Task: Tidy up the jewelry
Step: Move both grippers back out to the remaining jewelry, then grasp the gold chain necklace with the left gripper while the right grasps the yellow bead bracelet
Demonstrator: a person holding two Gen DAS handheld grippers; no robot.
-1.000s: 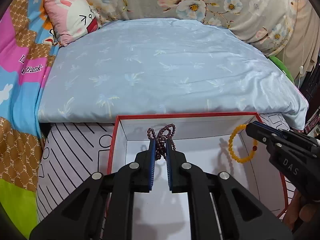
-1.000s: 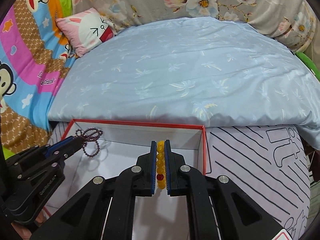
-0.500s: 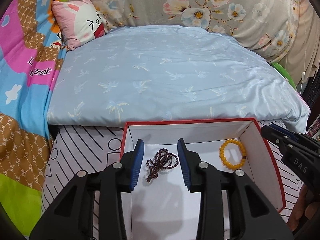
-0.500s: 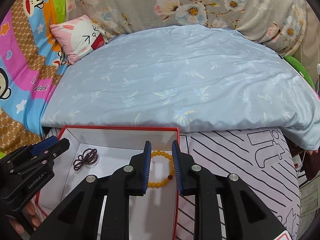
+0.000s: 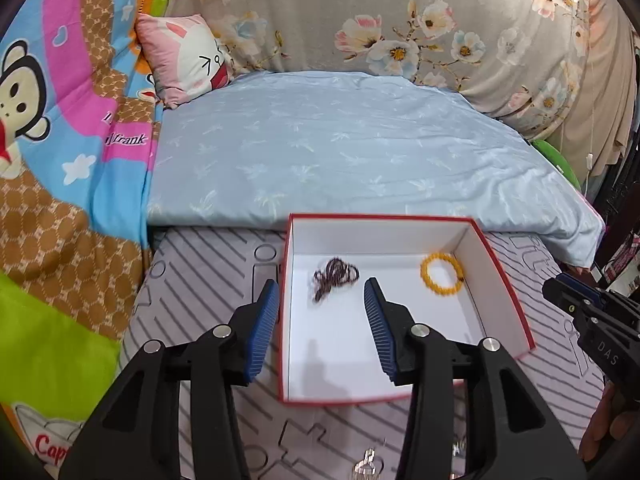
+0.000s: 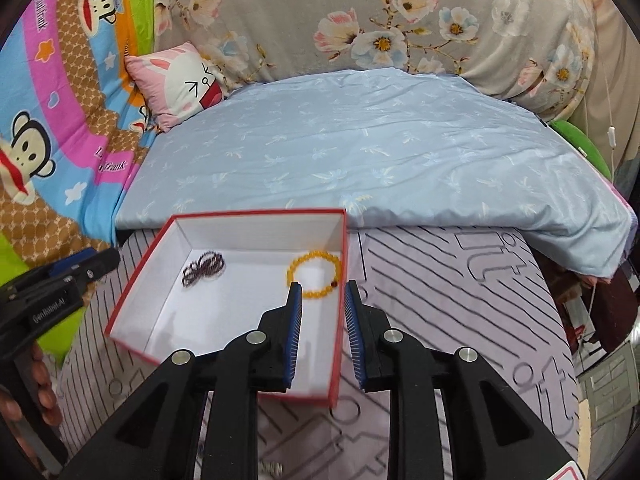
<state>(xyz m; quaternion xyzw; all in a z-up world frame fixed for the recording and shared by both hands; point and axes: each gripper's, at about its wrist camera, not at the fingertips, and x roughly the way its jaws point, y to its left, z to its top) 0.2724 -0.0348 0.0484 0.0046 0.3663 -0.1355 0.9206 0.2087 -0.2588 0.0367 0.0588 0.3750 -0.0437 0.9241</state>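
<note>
The shallow red-edged white cardboard box [image 5: 404, 400] sits on a grey line-patterned mat [image 5: 208, 264], against the pale blue quilt's edge [image 5: 360, 152]. Inside, the dark maroon bead string [image 5: 333, 277] lies bunched in the left half, motion-blurred, its tail trailing toward the box's near-left. The yellow bead bracelet [image 6: 315, 275] lies flat in the right half; only the right wrist view resolves its single red bead. The left gripper [image 5: 322, 300] is opening, nothing between its jaws. The right gripper [image 6: 322, 300] stands parted and empty, straddling the box's right wall. Small metallic items at the mat's near edge are cut off.
</note>
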